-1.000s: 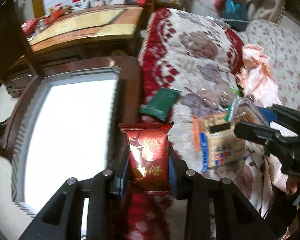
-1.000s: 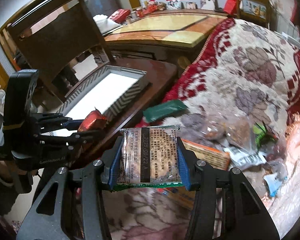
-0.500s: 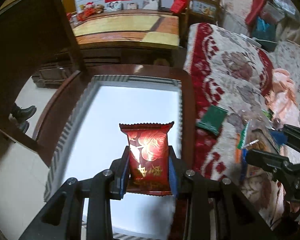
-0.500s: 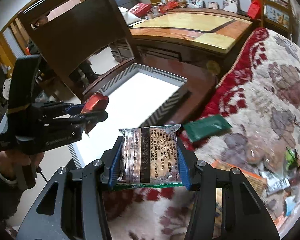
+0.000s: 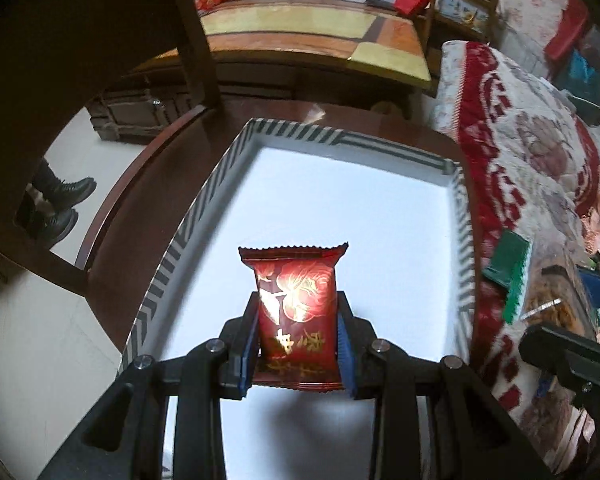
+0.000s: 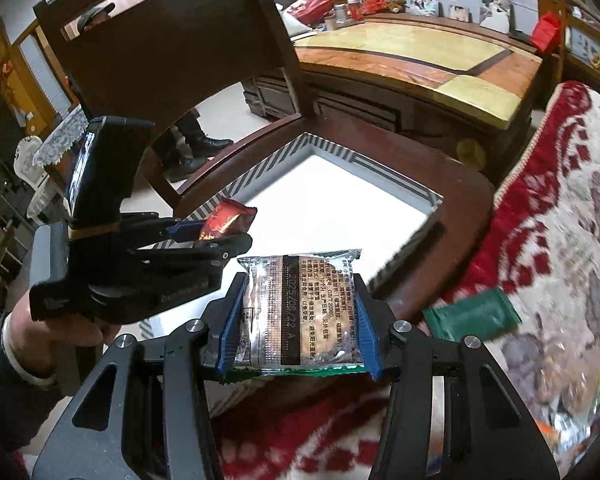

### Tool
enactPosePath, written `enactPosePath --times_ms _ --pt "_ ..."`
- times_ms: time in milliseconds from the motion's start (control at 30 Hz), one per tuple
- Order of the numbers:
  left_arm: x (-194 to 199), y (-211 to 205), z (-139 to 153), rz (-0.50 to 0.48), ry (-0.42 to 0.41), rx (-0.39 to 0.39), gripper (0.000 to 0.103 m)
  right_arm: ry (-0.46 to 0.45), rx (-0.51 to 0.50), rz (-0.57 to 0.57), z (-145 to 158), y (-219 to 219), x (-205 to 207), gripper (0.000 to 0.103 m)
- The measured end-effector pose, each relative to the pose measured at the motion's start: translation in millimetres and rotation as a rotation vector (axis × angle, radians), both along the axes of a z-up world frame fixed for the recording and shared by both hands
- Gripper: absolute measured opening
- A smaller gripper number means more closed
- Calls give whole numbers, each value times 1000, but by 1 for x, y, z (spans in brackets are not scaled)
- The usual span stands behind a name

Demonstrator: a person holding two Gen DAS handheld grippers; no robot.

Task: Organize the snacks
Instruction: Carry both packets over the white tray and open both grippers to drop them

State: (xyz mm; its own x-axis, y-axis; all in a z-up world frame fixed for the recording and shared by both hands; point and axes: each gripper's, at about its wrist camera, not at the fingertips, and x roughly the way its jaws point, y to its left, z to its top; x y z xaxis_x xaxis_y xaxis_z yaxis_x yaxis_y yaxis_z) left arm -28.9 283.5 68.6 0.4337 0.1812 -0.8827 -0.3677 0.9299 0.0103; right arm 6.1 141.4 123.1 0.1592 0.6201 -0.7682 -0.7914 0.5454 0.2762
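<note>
My left gripper (image 5: 296, 336) is shut on a red snack packet with a gold rose print (image 5: 296, 304) and holds it above the white inside of a box with a grey striped rim (image 5: 188, 232). In the right wrist view the left gripper (image 6: 220, 236) and its red packet (image 6: 228, 220) hang over the box (image 6: 332, 152). My right gripper (image 6: 298, 320) is shut on a silver snack packet with printed text (image 6: 300, 312), near the box's near right side. A green packet (image 6: 472, 314) lies on the blanket; it also shows in the left wrist view (image 5: 508, 264).
The box sits on a dark wooden chair seat (image 6: 432, 160) with a tall backrest (image 6: 172, 48). A red and cream floral blanket (image 5: 532, 144) to the right holds several loose snacks (image 5: 552, 300). A wooden table (image 6: 420, 52) stands behind. Someone's boots (image 5: 60, 200) are on the floor.
Both grippers have swung left from the blanket towards the box. The left gripper with the red packet is now over the box's white inside; the right one has come closer to the box.
</note>
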Motion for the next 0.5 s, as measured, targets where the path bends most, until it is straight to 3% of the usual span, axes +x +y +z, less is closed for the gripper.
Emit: enactPosePath --times_ms 500 --pt "-1 28 -40 84 69 -37 35 37 -110 26 -55 60 18 48"
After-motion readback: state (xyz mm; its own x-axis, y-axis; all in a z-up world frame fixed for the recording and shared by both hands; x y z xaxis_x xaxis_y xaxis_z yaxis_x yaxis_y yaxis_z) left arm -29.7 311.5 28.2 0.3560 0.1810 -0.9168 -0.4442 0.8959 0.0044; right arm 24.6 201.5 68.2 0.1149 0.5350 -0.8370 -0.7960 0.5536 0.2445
